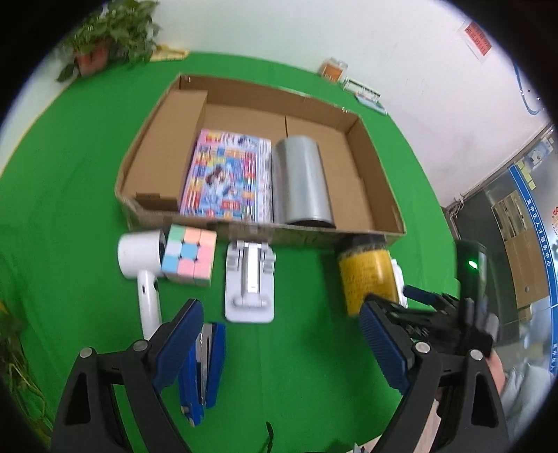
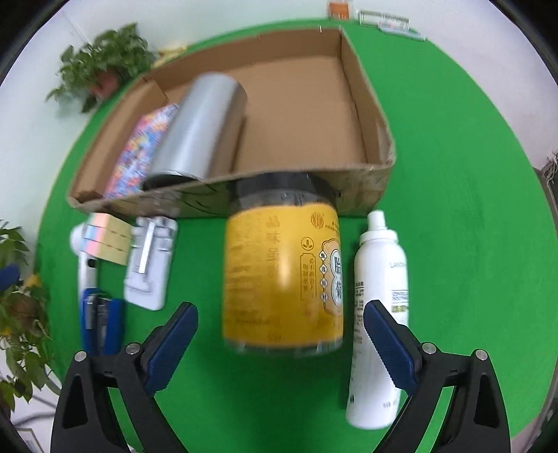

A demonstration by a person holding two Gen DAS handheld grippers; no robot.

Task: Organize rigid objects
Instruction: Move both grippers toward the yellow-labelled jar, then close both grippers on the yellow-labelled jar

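1. Your green table cover point(image 1: 69, 216) fills both views, with potted plants point(image 1: 115, 31) at its far left edge.
2. The open cardboard box point(image 1: 153, 153) sits at the far middle. Inside it a colourful magazine point(image 1: 228, 174) lies flat, and just to its right a silver cylinder point(image 1: 301, 181) lies on its side.
3. The yellow-labelled jar point(image 2: 279, 278) with a dark lid lies on the cloth in front of the box's near wall, lid towards the box.
4. The white spray bottle point(image 2: 378, 306) lies just right of the jar.
5. A white hair dryer point(image 1: 143, 265) lies at the left, with a pastel puzzle cube point(image 1: 190, 256) against its barrel.
6. A grey folding stand point(image 1: 249, 282) lies between the cube and the jar.
7. A blue stapler point(image 1: 204, 366) lies nearest you, below the dryer and the stand.
8. Your left gripper point(image 1: 279, 348) hangs over the cloth with jaws spread wide, nothing between them; the stapler is just beside its left finger.
9. Your right gripper point(image 2: 279, 341) points down at the jar's base with jaws spread, pads clear of the jar; its right finger overlaps the spray bottle in the view.
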